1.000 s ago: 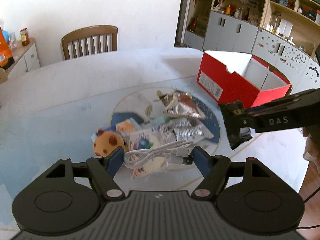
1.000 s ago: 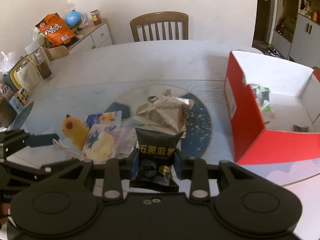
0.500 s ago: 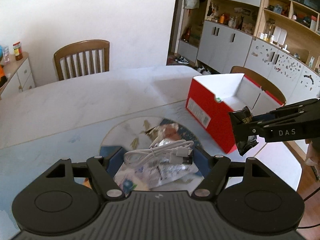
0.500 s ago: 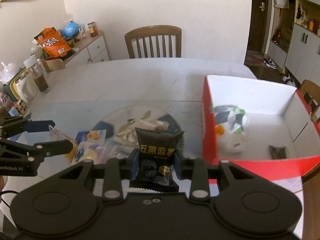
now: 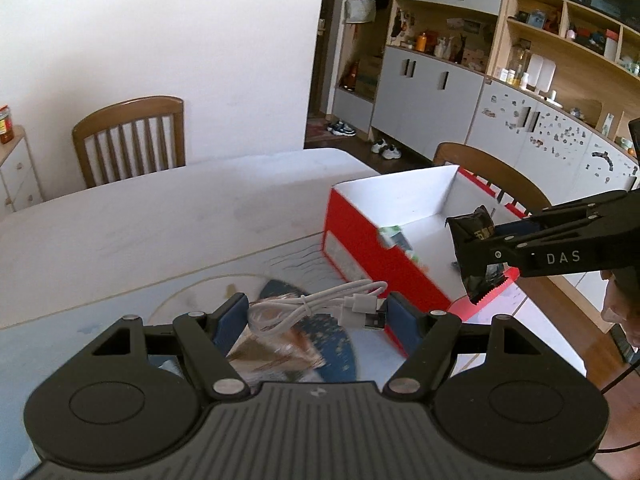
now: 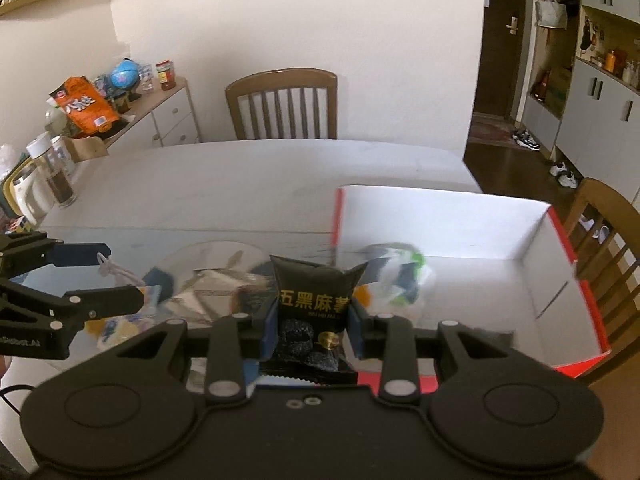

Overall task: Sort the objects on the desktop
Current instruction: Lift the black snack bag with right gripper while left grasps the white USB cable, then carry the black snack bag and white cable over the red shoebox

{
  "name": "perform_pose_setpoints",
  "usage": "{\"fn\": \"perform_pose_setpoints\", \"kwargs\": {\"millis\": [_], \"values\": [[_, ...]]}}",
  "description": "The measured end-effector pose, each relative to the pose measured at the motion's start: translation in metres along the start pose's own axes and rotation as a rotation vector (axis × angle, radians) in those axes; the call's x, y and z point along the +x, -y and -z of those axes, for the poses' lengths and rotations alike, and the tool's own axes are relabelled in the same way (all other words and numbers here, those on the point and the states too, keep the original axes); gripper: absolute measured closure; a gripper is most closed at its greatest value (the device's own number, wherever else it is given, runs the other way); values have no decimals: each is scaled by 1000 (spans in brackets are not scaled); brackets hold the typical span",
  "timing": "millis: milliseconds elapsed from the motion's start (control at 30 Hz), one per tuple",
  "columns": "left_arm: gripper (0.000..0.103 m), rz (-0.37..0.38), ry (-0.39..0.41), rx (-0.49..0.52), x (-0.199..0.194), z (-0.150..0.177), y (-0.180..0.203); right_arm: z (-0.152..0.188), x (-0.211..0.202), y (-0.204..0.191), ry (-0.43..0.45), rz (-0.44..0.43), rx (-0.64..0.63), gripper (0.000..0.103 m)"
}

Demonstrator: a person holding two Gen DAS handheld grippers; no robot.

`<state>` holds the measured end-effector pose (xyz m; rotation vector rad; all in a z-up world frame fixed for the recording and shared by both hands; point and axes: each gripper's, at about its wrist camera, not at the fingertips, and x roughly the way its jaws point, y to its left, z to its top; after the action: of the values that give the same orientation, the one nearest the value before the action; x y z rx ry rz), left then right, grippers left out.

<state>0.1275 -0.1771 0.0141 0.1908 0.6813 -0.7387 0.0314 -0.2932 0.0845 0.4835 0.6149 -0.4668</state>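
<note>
The right gripper (image 6: 312, 332) clamps a black snack packet (image 6: 314, 300) just above the near wall of the red box (image 6: 576, 280). The left gripper (image 5: 316, 316), farther from the box, grips a coiled white cable (image 5: 316, 306).

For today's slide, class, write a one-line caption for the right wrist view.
Right hand-held gripper carries a black snack packet toward the open red box, which already holds a plastic-wrapped item.

white cable (image 5: 320, 304), black snack packet (image 6: 314, 300) with gold lettering, red box (image 5: 360, 248) with white inside
</note>
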Motion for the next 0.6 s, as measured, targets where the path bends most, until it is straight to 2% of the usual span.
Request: {"fn": "perform_pose_setpoints", "kwargs": {"millis": [600], "values": [[28,67,-19,69,64,-35,70,-10,5,94,-15,59,10,69]]}}
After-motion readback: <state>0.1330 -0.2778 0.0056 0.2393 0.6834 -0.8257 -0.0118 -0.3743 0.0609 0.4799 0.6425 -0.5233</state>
